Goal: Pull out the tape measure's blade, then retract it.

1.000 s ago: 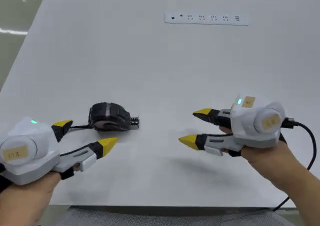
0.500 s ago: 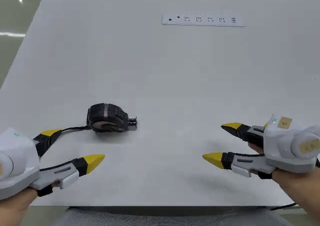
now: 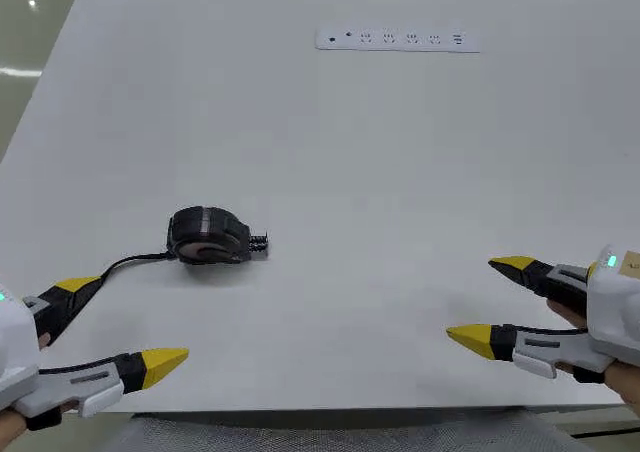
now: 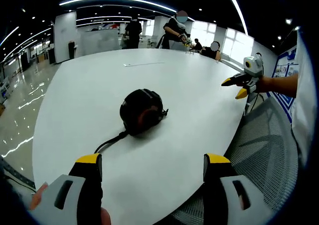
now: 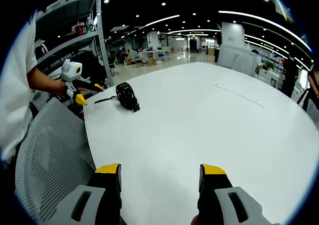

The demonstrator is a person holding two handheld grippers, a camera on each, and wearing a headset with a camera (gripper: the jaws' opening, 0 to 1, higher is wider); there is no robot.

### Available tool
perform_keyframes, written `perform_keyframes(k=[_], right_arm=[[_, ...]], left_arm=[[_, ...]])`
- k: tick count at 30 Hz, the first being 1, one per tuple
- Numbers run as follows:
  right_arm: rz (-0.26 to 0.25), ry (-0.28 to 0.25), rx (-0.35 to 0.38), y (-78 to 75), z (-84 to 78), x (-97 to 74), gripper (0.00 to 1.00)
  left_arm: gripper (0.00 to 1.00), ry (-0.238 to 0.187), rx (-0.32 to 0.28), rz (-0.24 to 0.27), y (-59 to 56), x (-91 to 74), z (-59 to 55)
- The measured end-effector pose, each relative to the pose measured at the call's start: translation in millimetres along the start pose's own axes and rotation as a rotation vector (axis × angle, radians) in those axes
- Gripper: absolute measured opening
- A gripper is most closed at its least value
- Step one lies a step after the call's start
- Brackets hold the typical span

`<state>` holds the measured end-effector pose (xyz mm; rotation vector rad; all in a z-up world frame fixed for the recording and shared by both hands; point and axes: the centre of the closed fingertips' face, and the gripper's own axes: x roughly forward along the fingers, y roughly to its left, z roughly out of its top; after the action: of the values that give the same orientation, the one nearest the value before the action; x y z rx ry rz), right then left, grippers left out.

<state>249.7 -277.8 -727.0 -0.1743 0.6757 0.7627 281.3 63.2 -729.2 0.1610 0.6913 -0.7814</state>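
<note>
**Three cameras, one shared scene**

The head view looked down from above the near edge of the white table (image 3: pixel 330 152), facing across it to the power strip (image 3: pixel 397 40) at the far side. The left gripper view sat low at that edge, close to the tape measure (image 4: pixel 142 110), looking out over its own fingers (image 4: pixel 88 180). The right gripper view sat equally low but farther off, facing along the edge toward it. All three shared the tape measure and the tabletop

One tape measure (image 3: pixel 208 237), one power strip (image 3: pixel 397 40), one white table (image 3: pixel 350 152), two grippers: left gripper (image 3: pixel 130 320), right gripper (image 3: pixel 479 299)
</note>
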Motion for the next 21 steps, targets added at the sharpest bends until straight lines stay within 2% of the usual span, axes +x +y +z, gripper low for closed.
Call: perform_keyframes(k=[6,11,18,20,21], right_arm=[[-0.015,0.010,-0.008,-3.3,-4.5,-10.2,0.67],[-0.014,0.012,0.000,-0.9,-7.9,-12.8,0.74],[-0.006,0.016,0.005,5.9,-9.8,-11.5,0.75],[-0.004,0.012,0.012,6.7,-9.2,-11.2,0.74],[-0.006,0.011,0.010,6.6,-9.2,-11.2,0.74]], left_arm=[[0.82,-0.007,0.022,-0.018,-1.0,-9.6,6.4],[0.84,-0.012,0.020,-0.018,2.3,-10.8,8.6],[0.84,-0.020,0.028,-0.017,1.1,-10.0,13.6],[0.84,-0.015,0.038,-0.020,-0.2,-9.7,12.9],[0.86,-0.015,0.097,0.019,4.7,-10.1,13.5]])
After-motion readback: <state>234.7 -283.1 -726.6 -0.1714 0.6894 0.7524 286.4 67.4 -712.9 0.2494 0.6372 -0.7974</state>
